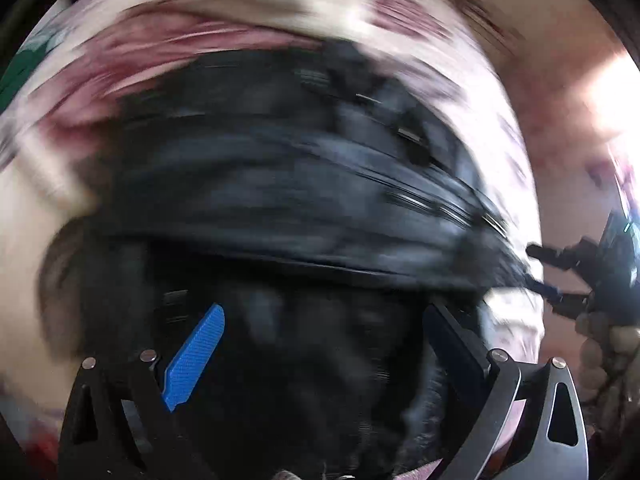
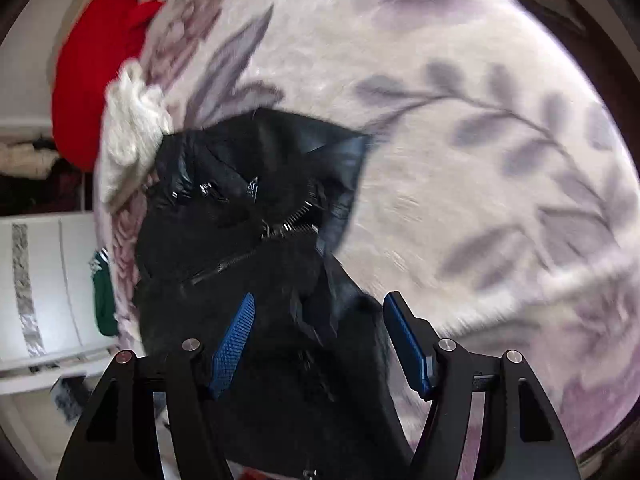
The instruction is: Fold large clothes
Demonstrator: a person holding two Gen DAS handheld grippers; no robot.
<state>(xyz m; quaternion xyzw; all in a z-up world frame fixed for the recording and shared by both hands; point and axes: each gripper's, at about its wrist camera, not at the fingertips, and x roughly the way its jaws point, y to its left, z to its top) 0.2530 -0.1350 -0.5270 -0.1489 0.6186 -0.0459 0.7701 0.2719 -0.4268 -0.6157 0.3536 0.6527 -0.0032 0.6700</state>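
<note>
**Black jacket on the flowery bed**

The black jacket [image 2: 256,208] lies in a crumpled heap on a bed covered by a fluffy white blanket [image 2: 460,184] with grey and pink leaves and flowers on it. In the right wrist view the jacket sits toward the left edge of the bed. Its shiny lining and a silver zipper [image 2: 288,224] show near the middle of the heap.

The right tongs [image 2: 320,344] are wide open. The blue pads [image 2: 234,346] stand far apart, and the near end of the jacket lies between them. They are not squeezing it.

The left tongs [image 1: 316,356] are also wide open, with jacket cloth bunched between the two sides. This picture is very blurry, so it is hard to tell if the pads touch the cloth. The right tongs can be seen at the right edge of this view, near the end of the jacket.

By the far left edge of the bed sit a red garment [image 2: 96,76] and a white woolly garment [image 2: 132,128], just beside the jacket. A green garment [image 2: 103,300] hangs off the bed's left edge. Past that edge stands a white cabinet [image 2: 44,280].
</note>
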